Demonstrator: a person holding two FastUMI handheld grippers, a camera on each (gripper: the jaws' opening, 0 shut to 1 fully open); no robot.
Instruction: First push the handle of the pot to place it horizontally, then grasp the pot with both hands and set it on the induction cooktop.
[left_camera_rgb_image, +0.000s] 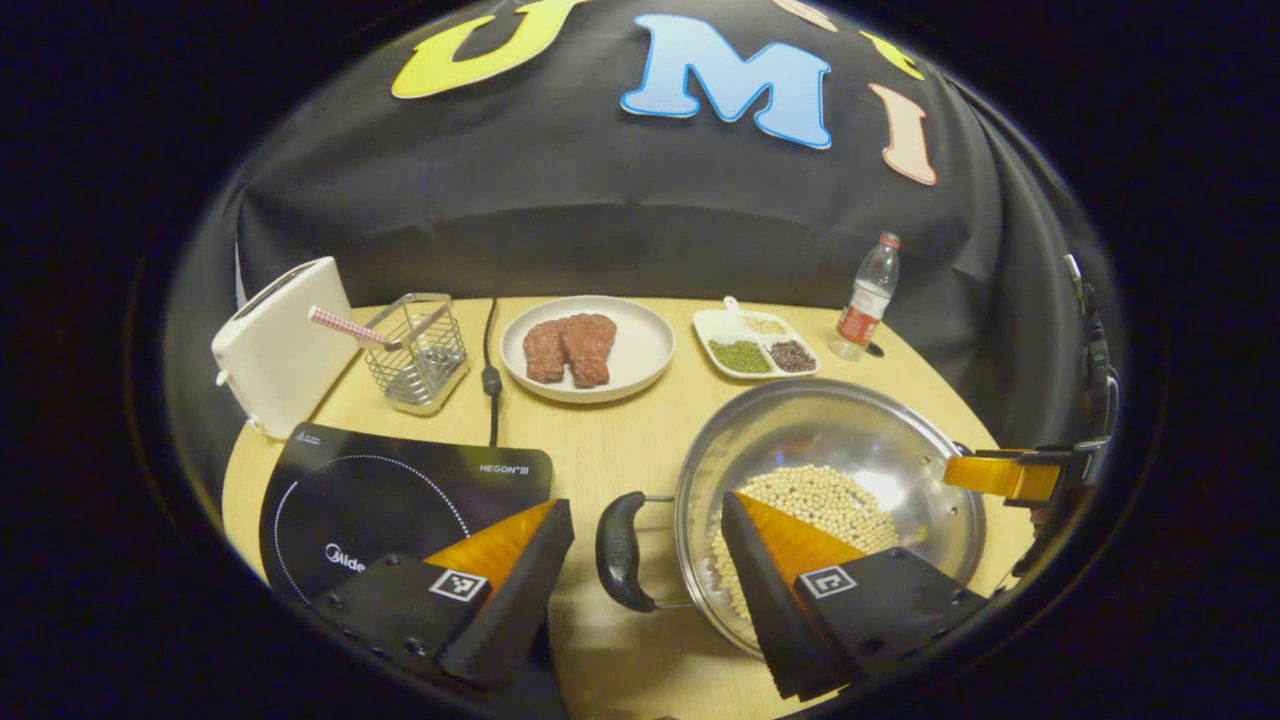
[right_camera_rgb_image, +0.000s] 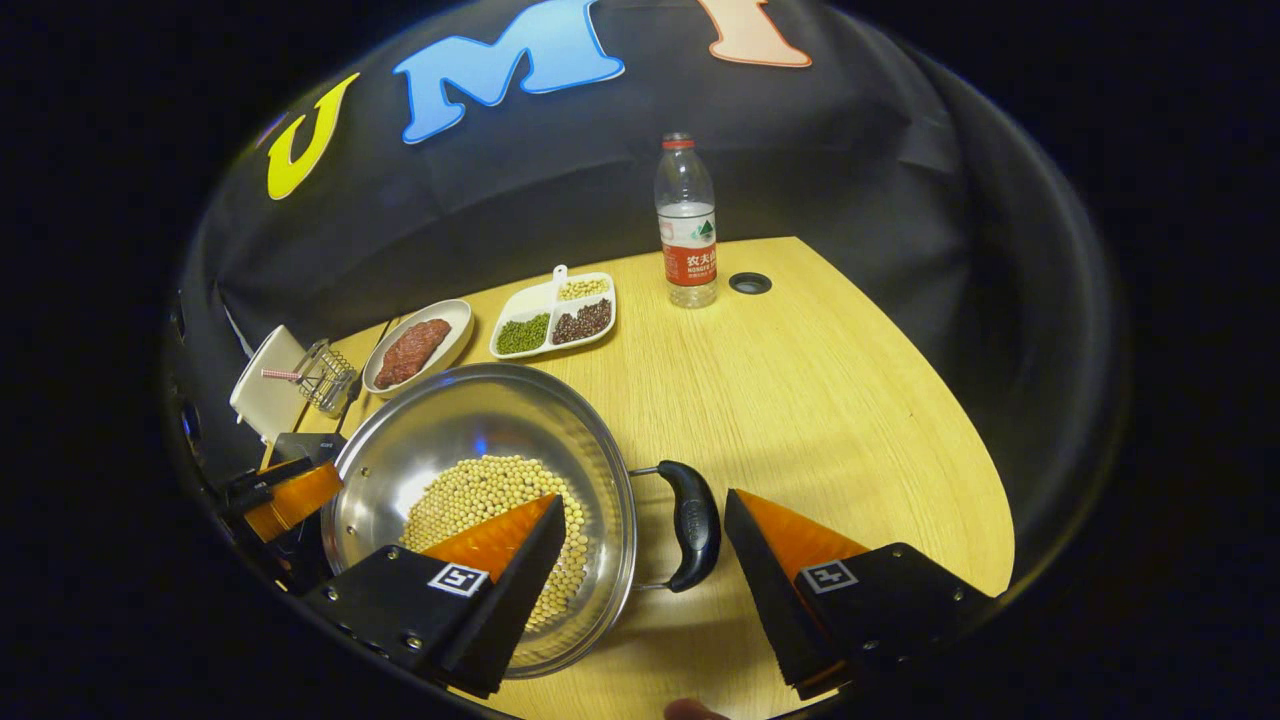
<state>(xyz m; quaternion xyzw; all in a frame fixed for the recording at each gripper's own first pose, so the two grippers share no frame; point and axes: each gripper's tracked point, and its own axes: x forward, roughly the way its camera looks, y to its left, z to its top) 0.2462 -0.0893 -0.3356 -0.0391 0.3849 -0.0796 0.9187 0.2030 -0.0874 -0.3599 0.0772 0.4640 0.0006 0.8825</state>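
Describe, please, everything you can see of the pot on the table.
The pot is a wide, shallow pan of shiny steel, standing upright on the wooden table with no lid. A heap of pale round beans lies in it. A dark loop handle on thin wire arms sticks out at each side. The left gripper straddles one handle, the right gripper the other, both open, with one finger over the bowl. The induction cooktop lies beside it.

Pot (left_camera_rgb_image: 850, 440): silver steel, black handles (left_camera_rgb_image: 622, 550), pale beige beans (left_camera_rgb_image: 820, 500) inside. Cooktop (left_camera_rgb_image: 390, 495): black, white dotted ring. Table (right_camera_rgb_image: 800, 400): light wood grain. Plate (left_camera_rgb_image: 645, 345): white, red-brown meat (left_camera_rgb_image: 570, 347). Bottle (right_camera_rgb_image: 686, 220): clear, red cap and label.
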